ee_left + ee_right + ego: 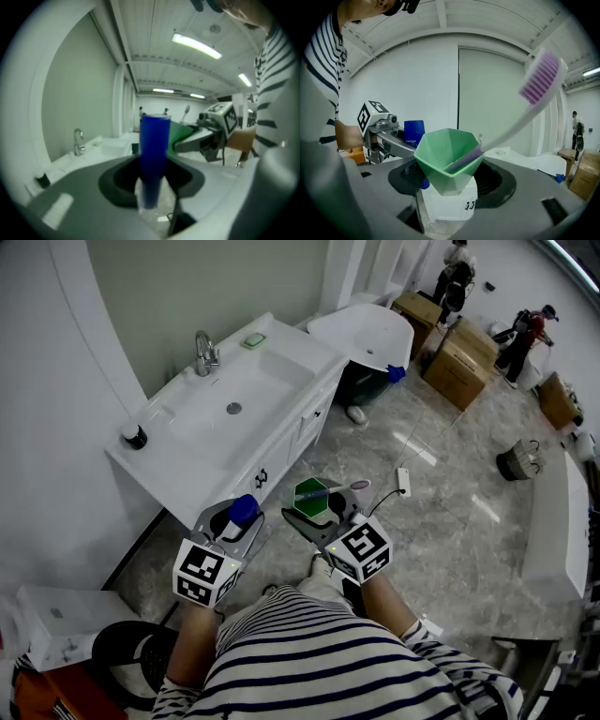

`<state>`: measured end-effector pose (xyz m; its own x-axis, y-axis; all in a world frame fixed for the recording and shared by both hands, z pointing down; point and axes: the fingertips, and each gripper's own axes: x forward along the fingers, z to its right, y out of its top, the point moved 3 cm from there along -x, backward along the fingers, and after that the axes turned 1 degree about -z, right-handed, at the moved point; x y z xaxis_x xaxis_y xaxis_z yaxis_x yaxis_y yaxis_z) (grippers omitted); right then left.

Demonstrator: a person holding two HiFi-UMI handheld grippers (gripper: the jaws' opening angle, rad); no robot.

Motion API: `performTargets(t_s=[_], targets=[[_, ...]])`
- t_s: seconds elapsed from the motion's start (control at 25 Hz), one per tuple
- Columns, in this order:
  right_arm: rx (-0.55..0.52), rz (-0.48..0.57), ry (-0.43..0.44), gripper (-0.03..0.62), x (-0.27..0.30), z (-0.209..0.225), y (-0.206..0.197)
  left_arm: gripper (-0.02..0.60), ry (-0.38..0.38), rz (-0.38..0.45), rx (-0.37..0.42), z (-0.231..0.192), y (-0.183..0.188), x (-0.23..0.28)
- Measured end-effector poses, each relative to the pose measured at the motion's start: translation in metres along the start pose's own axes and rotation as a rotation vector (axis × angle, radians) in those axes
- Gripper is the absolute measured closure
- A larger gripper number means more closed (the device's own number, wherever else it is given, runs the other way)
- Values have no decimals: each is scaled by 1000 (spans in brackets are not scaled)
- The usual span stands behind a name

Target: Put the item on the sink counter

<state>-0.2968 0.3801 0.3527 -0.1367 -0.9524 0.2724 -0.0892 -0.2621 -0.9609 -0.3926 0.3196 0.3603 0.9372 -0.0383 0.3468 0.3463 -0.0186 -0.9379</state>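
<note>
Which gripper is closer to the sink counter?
Left. The left gripper, holding a blue container, is just off the sink counter; the right gripper, holding a green cup, is farther out.

From head height, looks forward and steeply down past a striped shirt [309, 652] onto the left gripper [236, 519] and right gripper [317, 510] close below, with the sink counter [286, 352] farther off at upper left. From the left gripper, faces along its jaws, blue tube [153, 154] right at the lens, faucet [78, 142] off to the left. From the right gripper, likewise, green cup [447, 161] close up. Shared by all three: the counter; by each gripper view, the other gripper.
</note>
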Motion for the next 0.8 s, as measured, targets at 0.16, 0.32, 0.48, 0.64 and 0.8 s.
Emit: performTargets(t_s=[0.16, 0.32, 0.48, 0.64, 0.8], targets=[[-1, 2, 5, 286, 2, -1, 3, 423, 0, 5, 2, 0, 4, 0], [-2, 3, 9, 286, 4, -2, 3, 423, -1, 7, -2, -1, 3, 1], [-7, 2, 11, 286, 6, -2, 4, 423, 0, 9, -7, -4, 2, 1], [-18, -3, 9, 287, 9, -1, 6, 423, -8, 13, -6, -6, 4, 4], [-2, 14, -7, 286, 11, 4, 10, 423, -12, 15, -3, -10, 6, 8]])
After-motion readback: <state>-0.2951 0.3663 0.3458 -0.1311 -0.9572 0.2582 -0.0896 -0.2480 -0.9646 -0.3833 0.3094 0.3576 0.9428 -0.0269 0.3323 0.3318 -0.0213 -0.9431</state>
